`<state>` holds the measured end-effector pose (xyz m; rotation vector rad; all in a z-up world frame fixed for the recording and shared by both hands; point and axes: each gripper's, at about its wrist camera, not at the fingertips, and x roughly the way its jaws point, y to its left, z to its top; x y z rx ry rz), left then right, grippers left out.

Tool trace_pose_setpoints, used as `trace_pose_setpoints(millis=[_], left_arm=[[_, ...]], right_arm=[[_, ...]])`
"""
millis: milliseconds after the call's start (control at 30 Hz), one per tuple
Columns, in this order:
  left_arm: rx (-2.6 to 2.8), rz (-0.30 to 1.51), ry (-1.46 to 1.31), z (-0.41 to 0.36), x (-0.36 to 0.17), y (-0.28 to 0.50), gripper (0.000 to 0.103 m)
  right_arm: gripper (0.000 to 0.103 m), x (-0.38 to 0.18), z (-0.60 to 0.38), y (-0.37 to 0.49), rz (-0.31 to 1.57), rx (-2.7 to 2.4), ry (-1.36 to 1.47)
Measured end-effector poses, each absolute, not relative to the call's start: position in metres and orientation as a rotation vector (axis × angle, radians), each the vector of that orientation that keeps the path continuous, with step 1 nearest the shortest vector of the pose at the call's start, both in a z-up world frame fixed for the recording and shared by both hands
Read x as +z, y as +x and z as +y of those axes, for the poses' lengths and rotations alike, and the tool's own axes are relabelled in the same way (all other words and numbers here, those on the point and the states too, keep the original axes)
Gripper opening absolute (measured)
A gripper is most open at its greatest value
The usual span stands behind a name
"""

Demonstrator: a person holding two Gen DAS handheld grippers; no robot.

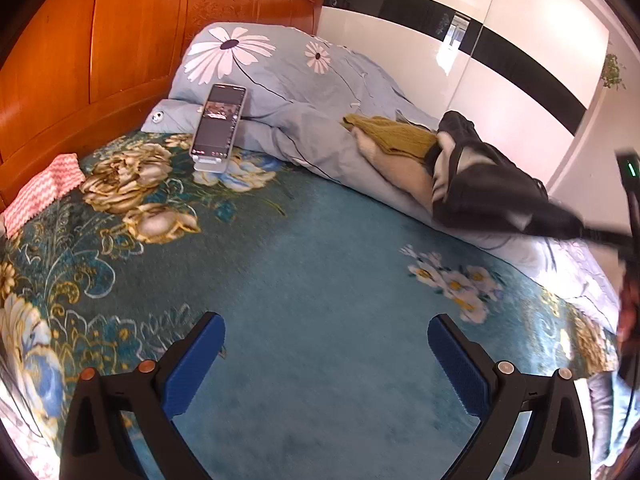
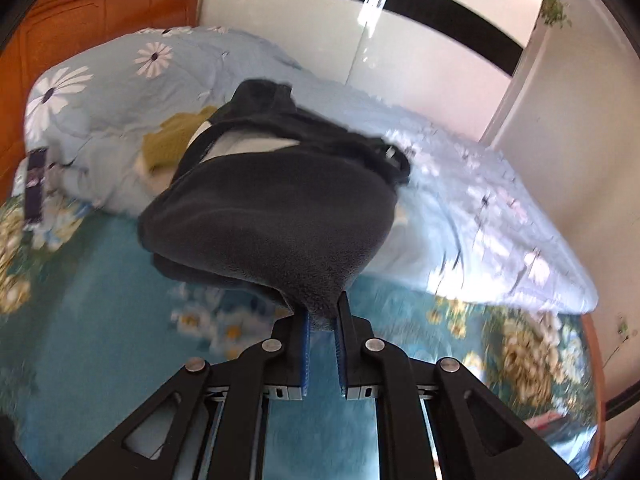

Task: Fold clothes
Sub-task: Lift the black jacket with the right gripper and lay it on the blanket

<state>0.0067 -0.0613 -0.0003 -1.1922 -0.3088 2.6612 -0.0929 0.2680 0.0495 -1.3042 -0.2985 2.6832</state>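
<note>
A dark grey fleece garment (image 2: 276,216) with a pale lining hangs stretched from my right gripper (image 2: 322,316), which is shut on a pinch of its edge. In the left wrist view the same garment (image 1: 480,188) trails off the rolled quilt toward the right edge, pulled into a taut strip. My left gripper (image 1: 326,340) hovers open over the teal bedspread (image 1: 320,280), its blue pads wide apart with nothing between them. A mustard knit garment (image 1: 394,134) and a cream one (image 1: 400,168) lie on the quilt beside the dark one.
A pale blue flowered quilt (image 1: 304,80) is rolled along the back of the bed. A phone on a stand (image 1: 218,120) faces me near the pillow. A pink zigzag cloth (image 1: 44,188) lies by the orange wooden headboard (image 1: 100,40). White wardrobe doors (image 1: 500,60) stand behind.
</note>
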Motion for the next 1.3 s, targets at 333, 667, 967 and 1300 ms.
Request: trace_pose_setpoints(millis=[333,667,967,1300], left_arm=[[2.615,-0.195,-1.204,-0.028,0.012,0.045,0.103],[2.567,-0.092,-1.239,-0.006,0.007,0.068,0.103],[2.557,-0.141,-1.311,-0.011,-0.005,0.065,0.103],[2.592,-0.132,-1.337,-0.019,-0.001,0.069,0.103]], right_arm=[[0.01,-0.017,0.282,0.059,-0.289,2.627,-1.755],[0.019,-0.053,0.306,0.102,-0.184,2.533,-1.915],[0.06,0.007,0.333,0.093,0.109,2.75,-1.717],[0.069,-0.034,0.271,-0.07,-0.44,2.745,-1.626]])
